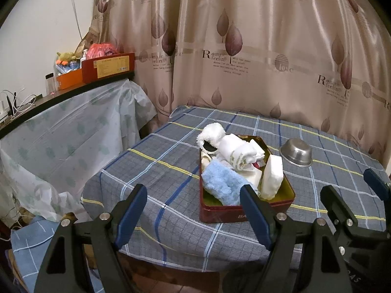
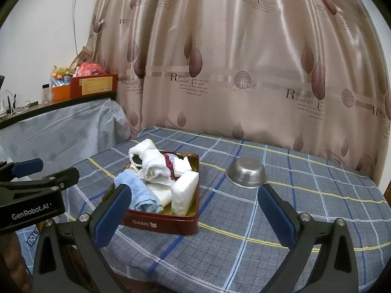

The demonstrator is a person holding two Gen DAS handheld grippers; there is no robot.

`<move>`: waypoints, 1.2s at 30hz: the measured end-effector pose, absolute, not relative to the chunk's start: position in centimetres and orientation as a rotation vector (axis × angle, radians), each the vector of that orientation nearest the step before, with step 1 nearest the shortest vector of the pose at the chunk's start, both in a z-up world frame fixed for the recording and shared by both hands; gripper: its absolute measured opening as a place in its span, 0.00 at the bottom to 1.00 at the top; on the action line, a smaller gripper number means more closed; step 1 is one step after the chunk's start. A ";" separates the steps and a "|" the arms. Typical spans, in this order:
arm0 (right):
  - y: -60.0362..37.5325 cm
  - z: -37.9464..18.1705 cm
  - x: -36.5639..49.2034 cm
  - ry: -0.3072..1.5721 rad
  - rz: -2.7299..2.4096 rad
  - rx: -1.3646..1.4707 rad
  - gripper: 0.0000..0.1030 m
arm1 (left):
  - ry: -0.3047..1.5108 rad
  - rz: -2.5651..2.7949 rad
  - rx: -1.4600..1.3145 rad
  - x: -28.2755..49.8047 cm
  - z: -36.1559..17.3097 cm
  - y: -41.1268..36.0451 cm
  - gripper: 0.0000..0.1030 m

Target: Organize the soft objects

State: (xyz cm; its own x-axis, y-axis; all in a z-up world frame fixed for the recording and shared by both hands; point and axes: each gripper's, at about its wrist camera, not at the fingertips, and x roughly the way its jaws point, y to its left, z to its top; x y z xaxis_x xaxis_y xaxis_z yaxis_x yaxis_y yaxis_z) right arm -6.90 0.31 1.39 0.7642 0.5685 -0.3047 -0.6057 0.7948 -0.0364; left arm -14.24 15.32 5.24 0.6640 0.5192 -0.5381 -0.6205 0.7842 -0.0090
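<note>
Jaws of both the left gripper [image 1: 193, 210] and right gripper [image 2: 194, 210] are spread wide and empty. Soft cloths [image 2: 151, 168] are piled in a red tin [image 2: 161, 224] on the table [image 2: 244, 256], near a steel bowl [image 2: 246, 173].

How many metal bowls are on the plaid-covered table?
1. The metal bowl sits upside down on the plaid tablecloth, right of the red tin, apart from it. None seem hidden.

Counter [image 2: 244, 256] open front & right; tin [image 2: 161, 224] piled w/ cloths mid, steel bowl [image 2: 246, 172] just right, curtain [image 2: 244, 73] close behind.
</note>
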 end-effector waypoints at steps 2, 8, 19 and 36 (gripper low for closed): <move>0.3 1.3 -7.0 0.288 0.641 -0.136 1.00 | 0.548 0.645 -0.200 -14.3 5.2 15.3 0.78; 0.3 1.3 -6.9 0.286 0.640 -0.137 1.00 | 0.550 0.643 -0.188 -14.3 5.2 15.3 0.78; 0.4 1.3 -7.0 0.288 0.643 -0.137 0.99 | 0.563 0.640 -0.177 -14.0 5.0 15.1 0.78; 0.4 0.9 -7.5 0.288 0.654 -0.141 0.99 | 0.564 0.641 -0.175 -13.9 4.9 15.2 0.78</move>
